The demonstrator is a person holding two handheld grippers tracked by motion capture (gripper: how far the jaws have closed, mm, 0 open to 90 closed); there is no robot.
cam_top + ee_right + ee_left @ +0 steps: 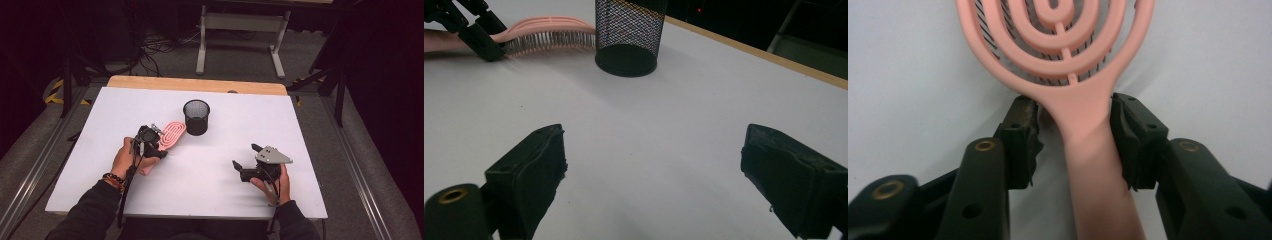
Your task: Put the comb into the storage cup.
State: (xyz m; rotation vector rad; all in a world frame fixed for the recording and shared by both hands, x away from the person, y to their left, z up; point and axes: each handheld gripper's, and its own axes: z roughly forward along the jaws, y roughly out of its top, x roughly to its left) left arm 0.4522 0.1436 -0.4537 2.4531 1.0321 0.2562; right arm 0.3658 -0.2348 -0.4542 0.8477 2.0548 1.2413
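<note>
The left gripper [1074, 127] straddles the neck of the pink plastic hairbrush [1060, 50], pads slightly apart from it. It lies bristles-down on the white table [210, 165] beside the black mesh cup [196, 116]. The right gripper [664, 175] hangs wide apart, empty.

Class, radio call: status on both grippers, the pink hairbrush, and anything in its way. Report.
Left gripper astride pink hairbrush neck, pads not pressing. Right gripper open, empty. Black mesh cup close beside the brush head.
</note>
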